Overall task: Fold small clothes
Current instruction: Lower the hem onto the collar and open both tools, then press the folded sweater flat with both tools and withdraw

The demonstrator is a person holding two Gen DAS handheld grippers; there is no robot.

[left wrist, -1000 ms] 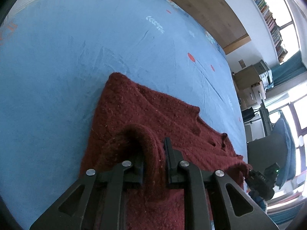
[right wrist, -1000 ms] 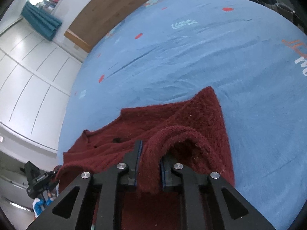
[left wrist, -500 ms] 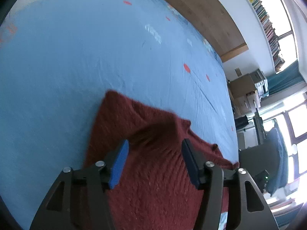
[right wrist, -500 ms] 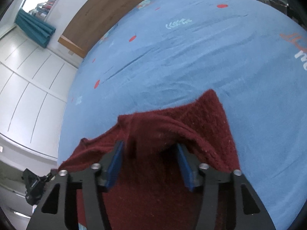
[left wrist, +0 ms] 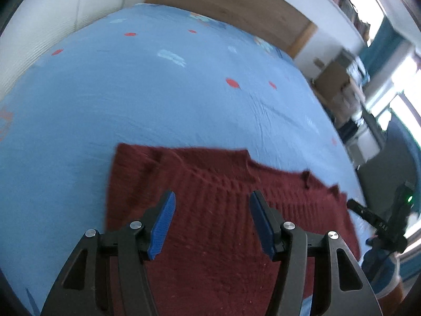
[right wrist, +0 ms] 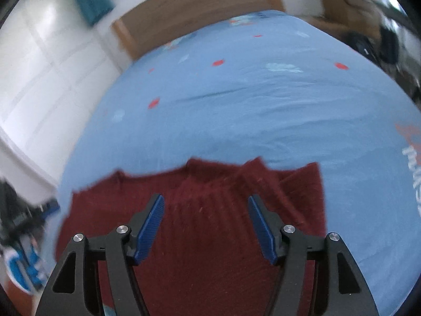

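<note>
One fold looks done, I think (blurry): maroon sweater (left wrist: 215,210) lies on the bed (left wrist: 158,100). Left gripper (left wrist: 210,223) gapes empty, right gripper (right wrist: 206,223) is opening, empty; more folds left.

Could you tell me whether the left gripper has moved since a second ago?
Yes. The left gripper has let go and lifted off the maroon sweater, open now.

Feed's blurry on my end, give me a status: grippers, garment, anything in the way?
Left gripper open, empty. Right gripper opening, nothing between pads. Dark red knit garment lying on blue bedsheet. Nothing blocking.
</note>
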